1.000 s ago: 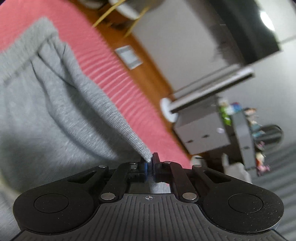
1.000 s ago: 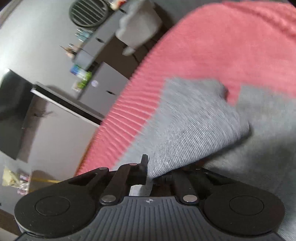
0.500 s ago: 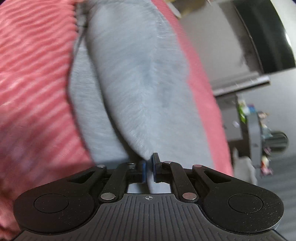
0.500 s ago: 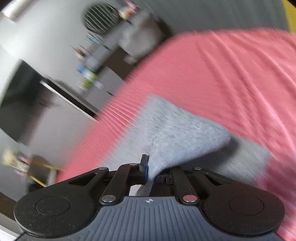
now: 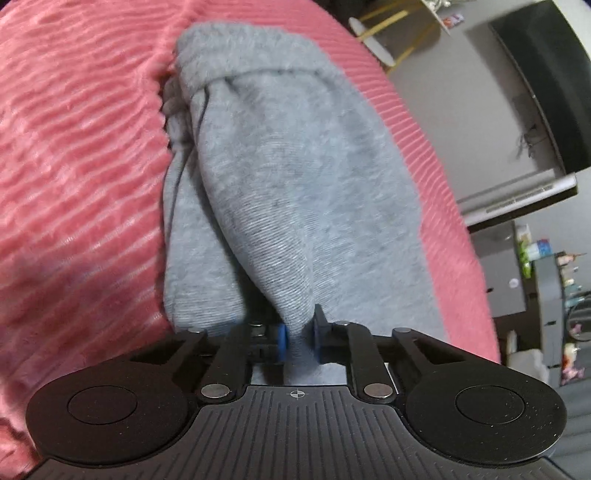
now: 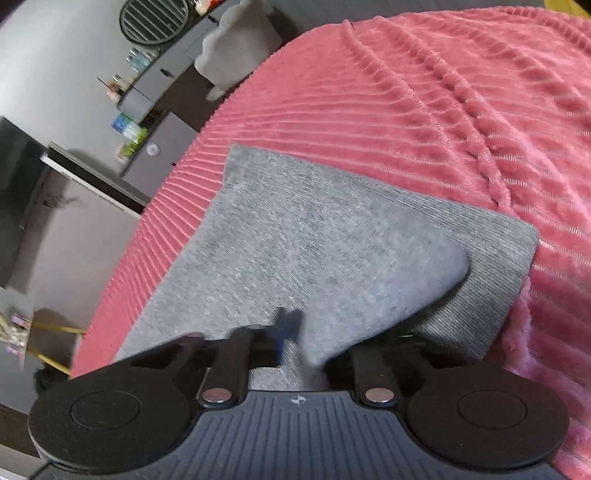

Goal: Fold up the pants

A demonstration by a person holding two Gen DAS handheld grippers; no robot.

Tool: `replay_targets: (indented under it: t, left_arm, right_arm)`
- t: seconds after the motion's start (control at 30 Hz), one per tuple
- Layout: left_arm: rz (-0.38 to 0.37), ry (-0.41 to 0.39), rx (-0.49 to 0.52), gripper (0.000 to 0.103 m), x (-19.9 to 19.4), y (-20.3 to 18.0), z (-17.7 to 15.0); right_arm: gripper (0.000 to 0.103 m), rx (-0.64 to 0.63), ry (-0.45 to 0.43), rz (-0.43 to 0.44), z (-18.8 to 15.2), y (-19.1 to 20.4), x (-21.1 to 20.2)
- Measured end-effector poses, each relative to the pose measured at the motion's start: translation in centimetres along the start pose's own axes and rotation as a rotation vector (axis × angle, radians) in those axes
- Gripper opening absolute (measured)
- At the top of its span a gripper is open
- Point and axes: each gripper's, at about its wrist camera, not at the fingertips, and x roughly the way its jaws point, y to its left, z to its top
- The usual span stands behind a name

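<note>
Grey sweatpants (image 5: 295,177) lie on a pink ribbed blanket (image 5: 74,184). In the left wrist view the gathered waistband (image 5: 236,55) is at the far end, and a fold of the cloth runs back into my left gripper (image 5: 298,334), which is shut on it between blue pads. In the right wrist view the pants (image 6: 295,251) form a flat grey panel with a ribbed cuff (image 6: 491,280) at the right. My right gripper (image 6: 295,332) is shut on a lifted layer of that cloth; the cloth covers its right finger.
The blanket's edge (image 6: 162,206) drops off toward a dark floor. Beyond it stand a grey cabinet (image 6: 155,155) with small bottles, a round vent (image 6: 155,18), a dark screen (image 5: 546,85) and a yellow-legged stand (image 5: 384,33).
Both grippers have carried the pinched grey cloth across the blanket and lower. The pants now lie doubled over themselves, with the waistband in sight of the left wrist camera.
</note>
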Motion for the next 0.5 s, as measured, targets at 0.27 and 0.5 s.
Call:
replay_targets:
  t: [0.27,0.5]
  left_arm:
    - [-0.040,-0.049,0.120,0.014,-4.3,0.1,-0.8]
    - [0.121,-0.068,0.124,0.032,-3.2,0.1,-2.2]
  right_arm:
    - [0.005,-0.111,-0.200,0.030,0.4,0.9,-6.4]
    - [0.012,-0.141,-0.075,-0.159,-1.1,-2.3,-2.1]
